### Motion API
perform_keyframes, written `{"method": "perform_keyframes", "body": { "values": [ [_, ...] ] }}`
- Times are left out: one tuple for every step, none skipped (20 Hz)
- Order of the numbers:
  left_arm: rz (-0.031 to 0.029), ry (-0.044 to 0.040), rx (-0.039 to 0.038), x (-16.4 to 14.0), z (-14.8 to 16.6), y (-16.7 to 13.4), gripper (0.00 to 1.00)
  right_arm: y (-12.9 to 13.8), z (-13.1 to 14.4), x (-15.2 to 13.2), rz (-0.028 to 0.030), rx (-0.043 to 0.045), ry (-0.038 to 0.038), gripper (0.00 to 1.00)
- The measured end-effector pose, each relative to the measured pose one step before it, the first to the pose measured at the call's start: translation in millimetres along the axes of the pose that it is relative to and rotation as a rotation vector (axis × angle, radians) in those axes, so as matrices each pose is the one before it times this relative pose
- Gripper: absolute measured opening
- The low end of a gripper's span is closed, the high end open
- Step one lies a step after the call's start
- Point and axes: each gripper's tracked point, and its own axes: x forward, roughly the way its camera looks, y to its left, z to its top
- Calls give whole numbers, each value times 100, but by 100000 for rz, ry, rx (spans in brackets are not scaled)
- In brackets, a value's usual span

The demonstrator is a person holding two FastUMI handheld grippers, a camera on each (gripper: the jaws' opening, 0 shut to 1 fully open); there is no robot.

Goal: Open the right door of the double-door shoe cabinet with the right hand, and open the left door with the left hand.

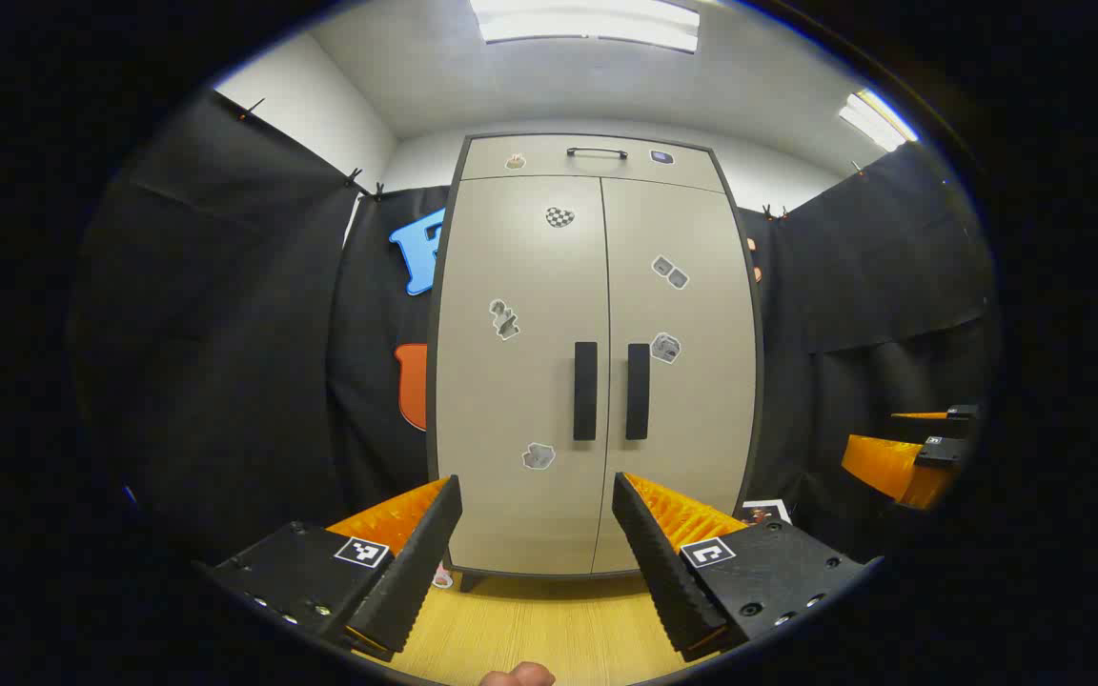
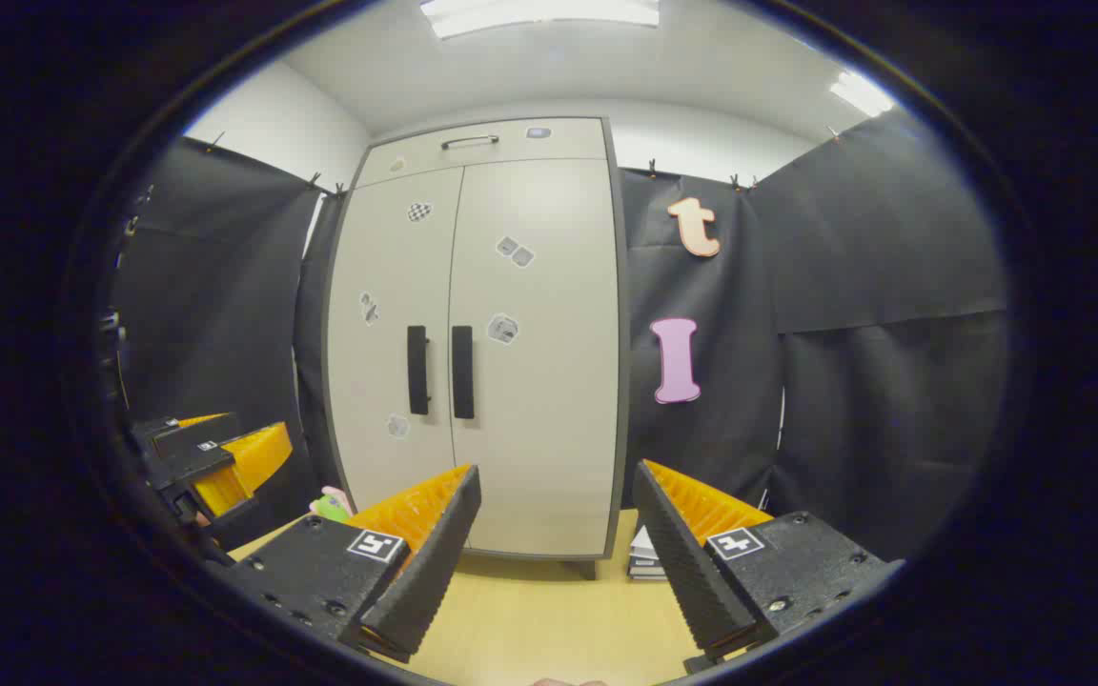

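Note:
A tall beige double-door shoe cabinet point(image 1: 597, 362) stands ahead with both doors shut and small stickers on them. Two dark vertical handles meet at the middle seam: the left door's handle point(image 1: 585, 391) and the right door's handle point(image 1: 638, 391). My left gripper point(image 1: 538, 495) is open, held well short of the cabinet and roughly centred on it. In the right gripper view the cabinet point(image 2: 477, 353) sits left of centre, with its right handle point(image 2: 462, 372) and left handle point(image 2: 417, 370). My right gripper point(image 2: 557, 481) is open, short of the right door's lower part. Nothing is between either gripper's fingers.
The cabinet stands on a light wooden floor point(image 1: 530, 638) between black cloth walls. A drawer with a handle point(image 1: 597, 152) tops the doors. A stack of papers point(image 2: 646, 562) lies at the cabinet's right foot. The other gripper shows at the right edge point(image 1: 902, 462) and at the left edge point(image 2: 215, 457).

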Motion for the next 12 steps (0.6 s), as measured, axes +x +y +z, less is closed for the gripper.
{"method": "perform_keyframes", "body": {
  "values": [
    [1594, 75, -113, 6, 230, 181, 95, 98, 335, -113, 1138, 588, -1093, 96],
    [1814, 1162, -247, 186, 152, 270, 95, 28, 303, -34, 1024, 50, -103, 100],
    [510, -177, -535, 272, 338, -63, 95, -5, 102, 248, 932, -336, -566, 96],
    [56, 797, -741, 63, 5, -17, 95, -74, -79, 76, -316, -677, 698, 96],
    [-39, 135, -824, 128, -74, 9, 95, 53, -299, 77, -328, -707, 453, 96],
    [-99, 31, -528, 161, -26, 140, 95, 54, -288, 143, -874, -134, 607, 96],
    [-3, -18, -309, 147, -83, 310, 95, 59, -447, 10, -995, 437, 1221, 96],
    [-774, 235, 161, 138, -199, 184, 95, 194, -281, 34, -104, 1476, 109, 96],
    [-749, -203, 554, 208, -152, 105, 95, 84, -124, 144, 150, 1420, -232, 96],
    [217, 134, 980, 228, -157, 312, 95, 181, -290, 121, 122, 944, -68, 100],
    [717, 109, 1175, 149, -252, 317, 95, 48, -277, 105, -303, 106, 750, 96],
    [745, -663, 1125, 270, 41, 393, 95, 32, -334, -34, -359, -232, 740, 100]
  ]
}}
